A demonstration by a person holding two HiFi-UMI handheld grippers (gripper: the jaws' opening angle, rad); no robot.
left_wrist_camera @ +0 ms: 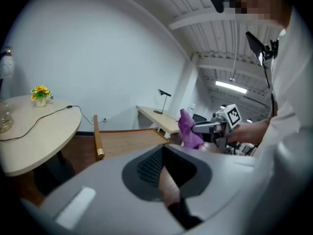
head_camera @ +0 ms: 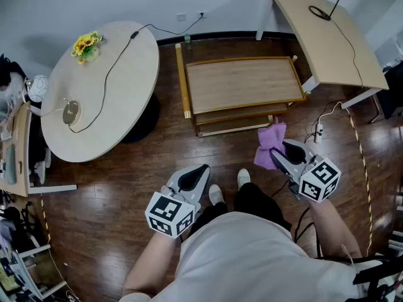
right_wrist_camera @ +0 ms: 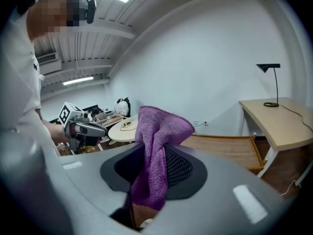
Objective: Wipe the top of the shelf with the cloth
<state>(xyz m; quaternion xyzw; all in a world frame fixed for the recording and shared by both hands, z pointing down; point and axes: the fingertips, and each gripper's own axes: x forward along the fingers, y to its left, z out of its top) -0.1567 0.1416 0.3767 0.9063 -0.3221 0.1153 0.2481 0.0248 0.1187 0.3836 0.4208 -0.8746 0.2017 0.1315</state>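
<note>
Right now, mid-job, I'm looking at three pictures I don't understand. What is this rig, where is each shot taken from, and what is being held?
There is no robot arm here: a person holds a two-jaw gripper in each hand. The head view looks steeply down from a camera on the person's head. The other two views come from a camera riding on each gripper, looking along its jaws. The left gripper holds nothing, and its jaws stand a little apart. The right gripper is shut on a purple cloth, bunched between its jaws. Ahead, on the dark wood floor, stands the low wooden shelf; its top is bare, and the cloth is not yet on it. A round table with yellow flowers is to the left, and a desk is to the right.
</note>
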